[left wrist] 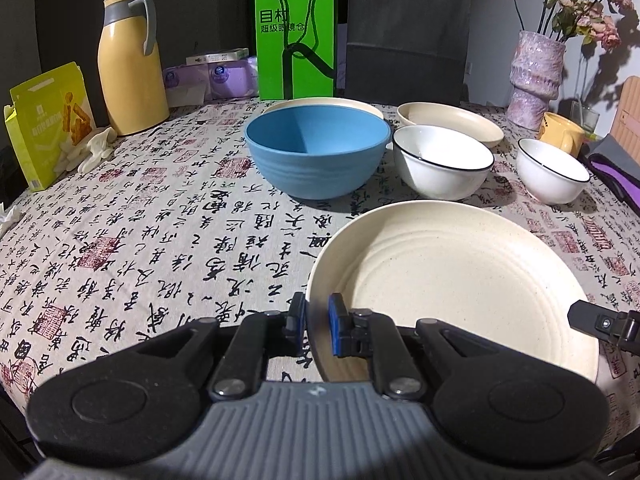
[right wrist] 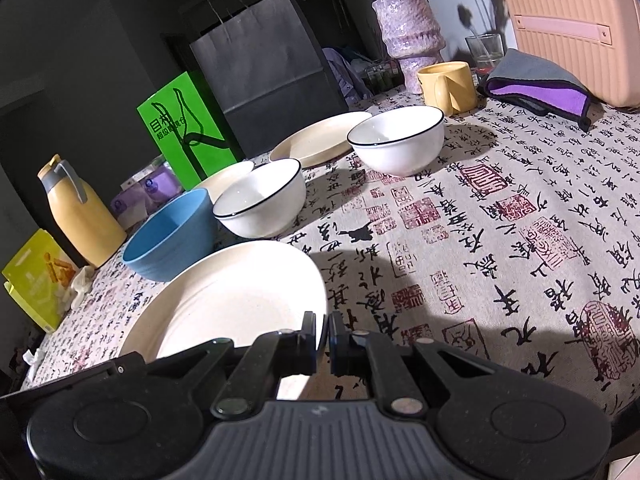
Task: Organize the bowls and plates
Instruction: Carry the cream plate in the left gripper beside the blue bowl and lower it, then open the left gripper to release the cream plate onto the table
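Left wrist view, cream plate (left wrist: 460, 280) near level, both grippers' fingers (left wrist: 338, 316) clamped on opposite rims.

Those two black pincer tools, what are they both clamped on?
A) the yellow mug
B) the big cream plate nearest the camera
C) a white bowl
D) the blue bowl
B: the left gripper and the right gripper each pinch opposite rims of the big cream plate; the blue bowl stands untouched behind it.

A yellow thermos jug (left wrist: 130, 68), green bag (left wrist: 296, 40), purple vase (left wrist: 536, 76) and yellow mug (right wrist: 448, 86) stand on the calligraphy tablecloth (left wrist: 160, 248).
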Demonstrator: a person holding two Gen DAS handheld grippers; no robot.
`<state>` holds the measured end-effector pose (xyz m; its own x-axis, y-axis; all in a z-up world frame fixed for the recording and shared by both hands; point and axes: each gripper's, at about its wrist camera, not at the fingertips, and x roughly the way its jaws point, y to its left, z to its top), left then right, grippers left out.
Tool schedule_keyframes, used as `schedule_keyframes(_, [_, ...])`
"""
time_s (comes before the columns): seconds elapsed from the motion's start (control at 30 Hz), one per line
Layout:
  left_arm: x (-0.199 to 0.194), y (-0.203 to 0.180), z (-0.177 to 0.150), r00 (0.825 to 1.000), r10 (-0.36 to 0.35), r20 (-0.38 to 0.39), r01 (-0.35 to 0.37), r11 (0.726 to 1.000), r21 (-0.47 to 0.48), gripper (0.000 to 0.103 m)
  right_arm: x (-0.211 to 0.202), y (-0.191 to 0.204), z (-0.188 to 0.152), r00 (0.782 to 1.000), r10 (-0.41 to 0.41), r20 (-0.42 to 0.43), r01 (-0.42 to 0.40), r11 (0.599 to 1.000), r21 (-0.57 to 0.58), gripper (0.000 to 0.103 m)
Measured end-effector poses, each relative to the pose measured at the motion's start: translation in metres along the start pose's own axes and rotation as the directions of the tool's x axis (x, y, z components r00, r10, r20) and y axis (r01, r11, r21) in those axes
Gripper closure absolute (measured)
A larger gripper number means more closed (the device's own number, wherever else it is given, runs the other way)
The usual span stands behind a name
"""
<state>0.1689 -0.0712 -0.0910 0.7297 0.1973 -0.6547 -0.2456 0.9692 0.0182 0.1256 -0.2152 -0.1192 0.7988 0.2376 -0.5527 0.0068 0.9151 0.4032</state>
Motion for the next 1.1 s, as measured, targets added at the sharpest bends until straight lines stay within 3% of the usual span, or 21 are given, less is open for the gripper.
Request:
schedule_keyframes(0.4, [0.015,-0.003,-0.008,0.999,0.007,-0.042,-0.006,1.0,0.018,0.09,0.012,-0.003,-0.006,0.999,-0.024,-0.035,0.024,1.0,-0.009,0.097])
schedule_keyframes(0.77, [0.014,-0.005,-0.009,0.999,0.012,-0.034,-0.01,0.999,0.042,0.088,0.014,-0.002,-0.005,0.999,-0.028,-0.038,0.027,0.999,-0.02,0.097])
schedule_keyframes(0.83, [0.013,-0.004,-0.009,0.999,0.006,-0.032,-0.005,0.999,0.039,0.083,0.013,-0.003,-0.004,0.999,-0.023,-0.043,0.023,1.0,-0.015,0.094])
schedule_keyframes(0.9, [0.012,-0.002,-0.008,1.0,0.004,-0.026,-0.003,1.0,0.031,0.067,0.012,-0.003,-0.004,0.999,-0.021,-0.039,0.021,1.0,-0.014,0.094])
schedule_keyframes(0.97, [0.008,0.0,-0.007,1.0,0.008,-0.01,-0.007,1.0,0.027,0.058,0.009,-0.002,-0.003,0.999,-0.021,-0.029,0.02,1.0,-0.015,0.093])
schedule_keyframes(1.03, [0.004,0.002,-0.006,1.0,0.011,0.007,-0.011,1.0,0.026,0.049,0.007,-0.002,-0.002,1.0,-0.021,-0.022,0.021,1.0,-0.015,0.084])
schedule_keyframes(1.1, [-0.001,0.003,-0.005,1.0,0.018,0.026,-0.018,1.0,0.021,0.027,0.004,-0.003,-0.002,1.0,-0.025,-0.015,0.024,1.0,-0.019,0.074])
